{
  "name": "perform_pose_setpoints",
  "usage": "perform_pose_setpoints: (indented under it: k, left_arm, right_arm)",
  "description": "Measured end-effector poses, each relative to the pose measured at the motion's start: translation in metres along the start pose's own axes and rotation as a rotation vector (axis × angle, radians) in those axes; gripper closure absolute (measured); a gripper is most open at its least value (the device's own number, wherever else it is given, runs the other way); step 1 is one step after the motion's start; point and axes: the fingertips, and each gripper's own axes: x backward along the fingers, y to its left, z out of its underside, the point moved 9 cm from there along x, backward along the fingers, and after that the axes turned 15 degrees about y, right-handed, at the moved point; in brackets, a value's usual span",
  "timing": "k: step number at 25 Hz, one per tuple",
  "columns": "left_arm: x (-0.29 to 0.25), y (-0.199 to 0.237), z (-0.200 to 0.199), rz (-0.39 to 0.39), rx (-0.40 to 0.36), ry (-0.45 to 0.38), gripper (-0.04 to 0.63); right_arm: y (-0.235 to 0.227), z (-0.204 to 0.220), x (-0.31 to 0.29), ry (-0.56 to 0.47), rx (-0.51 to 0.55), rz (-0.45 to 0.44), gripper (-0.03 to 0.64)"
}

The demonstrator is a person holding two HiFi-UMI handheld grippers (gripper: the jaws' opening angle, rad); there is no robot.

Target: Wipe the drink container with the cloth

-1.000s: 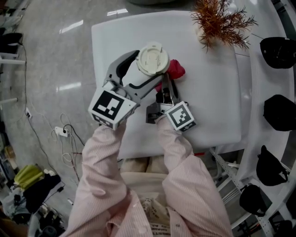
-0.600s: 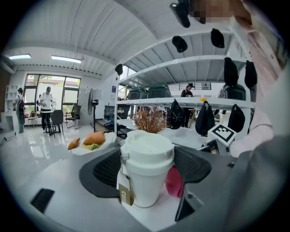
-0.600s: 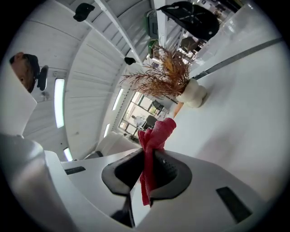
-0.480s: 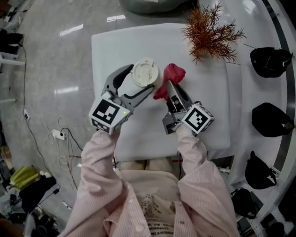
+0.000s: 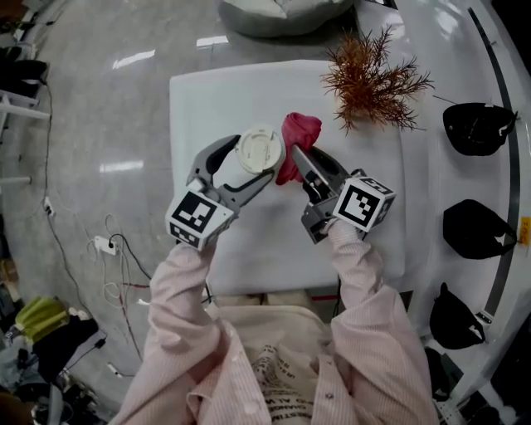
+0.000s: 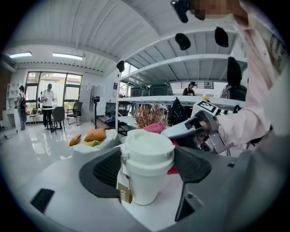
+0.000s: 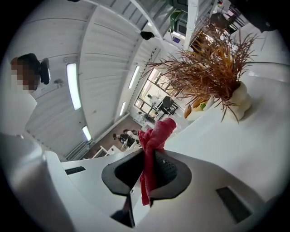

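A white lidded paper cup (image 5: 259, 148) (image 6: 144, 168) with a small brown tag stands on the white table (image 5: 207, 91). My left gripper (image 5: 249, 166) (image 6: 146, 168) is shut on the cup, one jaw on each side of it. A red cloth (image 5: 296, 141) (image 7: 153, 145) is pinched in my right gripper (image 5: 299, 158) (image 7: 147, 174), which is shut on it. In the head view the cloth sits right against the cup's right side. The left gripper view shows the cloth (image 6: 156, 128) just behind the cup.
A dried orange-brown plant (image 5: 373, 79) (image 7: 213, 68) in a small pale pot stands at the table's far right. Black caps (image 5: 475, 126) hang on a white rack to the right. A grey cushion (image 5: 274, 12) lies beyond the table's far edge. Cables lie on the floor at left.
Both grippers have shifted away from me across the table, the right one swinging out to the right. The cup stays in the left jaws, the cloth in the right.
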Motion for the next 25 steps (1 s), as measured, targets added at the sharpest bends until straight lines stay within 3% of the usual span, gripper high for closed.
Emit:
perform_pose_setpoints:
  k: [9,15,25]
  left_arm:
    - [0.0,0.0,-0.001,0.008,0.01,0.002,0.225]
    - [0.0,0.001,-0.001,0.01,0.012,0.002,0.225]
    - [0.001,0.001,0.0,0.013,0.018,-0.005,0.225]
  right_arm:
    - [-0.004,-0.027,-0.018,0.108,0.017,-0.079,0.569]
    - [-0.007,-0.035,-0.027,0.171,0.013,-0.08,0.569]
    - [-0.018,-0.047,-0.039,0.351,0.008,-0.222,0.569]
